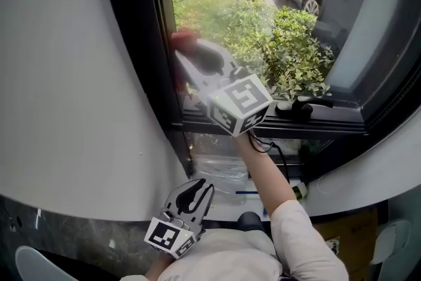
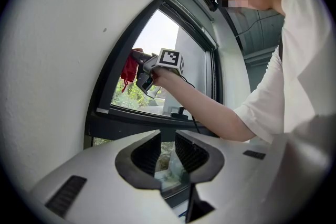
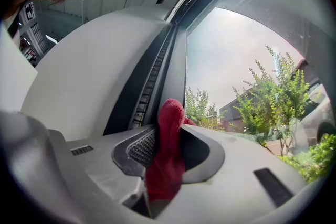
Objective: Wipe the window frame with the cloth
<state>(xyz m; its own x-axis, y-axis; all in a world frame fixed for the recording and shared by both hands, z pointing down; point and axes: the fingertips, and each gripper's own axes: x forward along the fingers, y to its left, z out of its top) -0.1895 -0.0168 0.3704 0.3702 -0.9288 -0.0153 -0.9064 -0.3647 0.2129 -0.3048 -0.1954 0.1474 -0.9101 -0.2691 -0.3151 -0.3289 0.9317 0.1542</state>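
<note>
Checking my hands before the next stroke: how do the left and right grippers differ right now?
The right gripper is shut on the red cloth; the left gripper has its jaws apart with nothing between them. The right gripper is raised by the dark window frame; the left gripper hangs low, near the person's white shirt. Both carry a marker cube.

One cloth, one window frame — two claws
</note>
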